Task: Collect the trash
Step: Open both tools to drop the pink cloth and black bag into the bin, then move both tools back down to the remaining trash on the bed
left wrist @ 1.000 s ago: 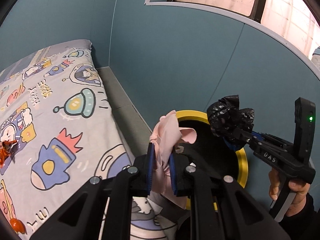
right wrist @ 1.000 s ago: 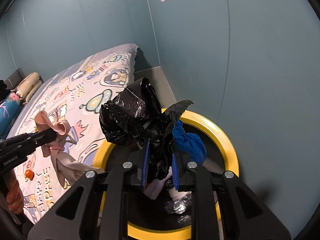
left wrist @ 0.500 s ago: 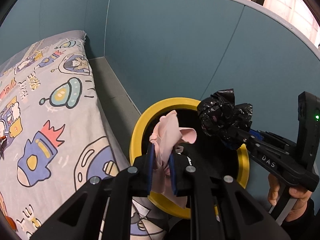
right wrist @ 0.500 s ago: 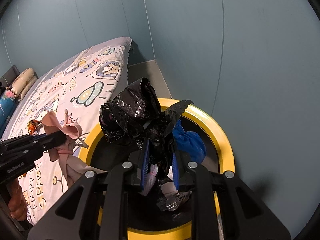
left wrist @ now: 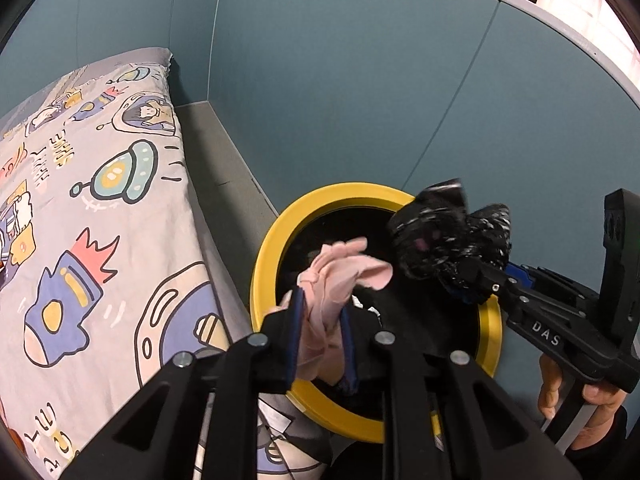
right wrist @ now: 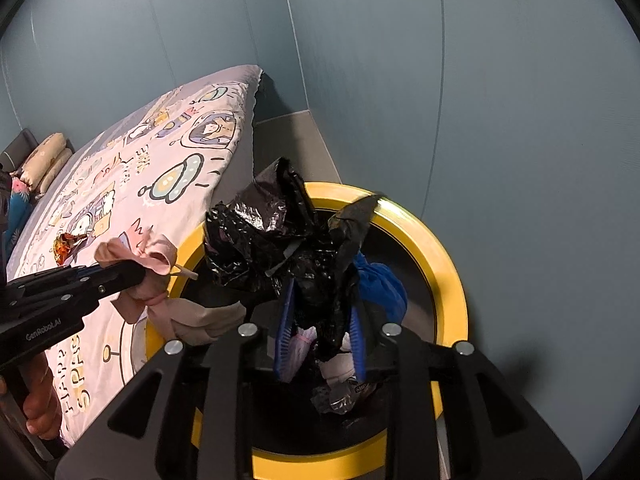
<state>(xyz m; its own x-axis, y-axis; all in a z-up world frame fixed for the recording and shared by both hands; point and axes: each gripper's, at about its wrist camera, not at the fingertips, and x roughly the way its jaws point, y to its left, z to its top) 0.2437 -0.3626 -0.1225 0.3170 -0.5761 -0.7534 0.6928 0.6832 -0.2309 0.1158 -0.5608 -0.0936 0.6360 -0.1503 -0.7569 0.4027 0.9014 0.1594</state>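
crumpled black bag (right wrist: 276,248) sits between the right gripper (right wrist: 320,336) fingers – lower centre, over the yellow-rimmed bin (right wrist: 444,256) – jaws opening, pads loosening.

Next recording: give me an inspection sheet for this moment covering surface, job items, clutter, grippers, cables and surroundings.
Surface: bed with cartoon space-print cover; grey floor strip beside it.
Job's things: yellow-rimmed bin holds a blue item and wrappers; pink cloth and crumpled black plastic bag are both over the bin.
Clutter: orange wrapper lying on the bed; pillows at its far end.
Grippers: left gripper jaws opening, pink cloth between them; right gripper jaws opening, black bag between them.
Cables: nothing seen.
Surroundings: teal wall panels; window at upper right.
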